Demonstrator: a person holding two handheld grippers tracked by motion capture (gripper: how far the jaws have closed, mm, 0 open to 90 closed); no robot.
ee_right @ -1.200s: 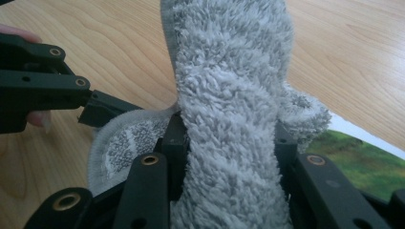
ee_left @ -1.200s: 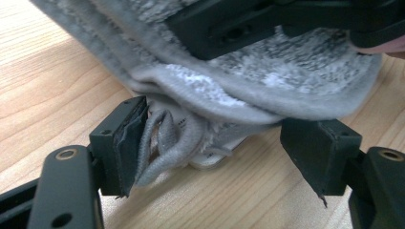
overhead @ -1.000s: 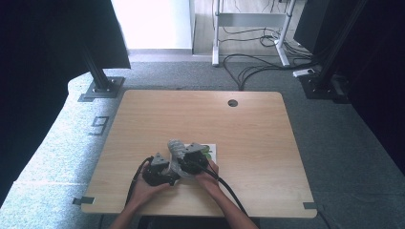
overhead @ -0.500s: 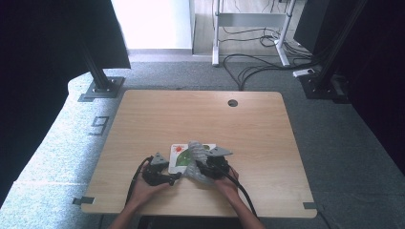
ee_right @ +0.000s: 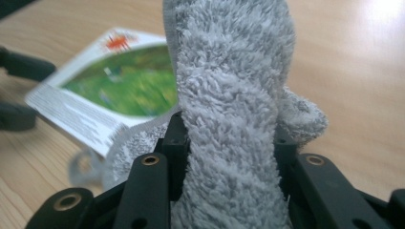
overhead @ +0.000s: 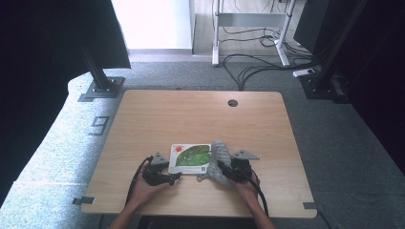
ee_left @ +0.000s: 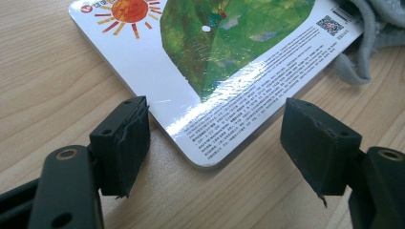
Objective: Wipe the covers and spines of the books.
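Note:
A board book (overhead: 190,158) with a green leaf and an orange sun on its cover lies flat near the table's front edge. My left gripper (overhead: 173,177) rests at its near left corner, open, and its jaws straddle that corner of the book (ee_left: 229,62) without touching it. My right gripper (overhead: 220,170) is shut on a grey fluffy cloth (overhead: 219,161) at the book's right end. In the right gripper view the cloth (ee_right: 231,109) stands bunched up between the jaws, with the book (ee_right: 114,86) behind it to the left.
The wooden table (overhead: 200,114) has a round cable hole (overhead: 232,103) at the back. Cables trail from both grippers over the front edge. Grey carpet, stand legs and floor cables lie beyond the table.
The right gripper has carried the grey cloth rightward across the book, uncovering its cover. The left gripper has stayed in place at the book's left corner.

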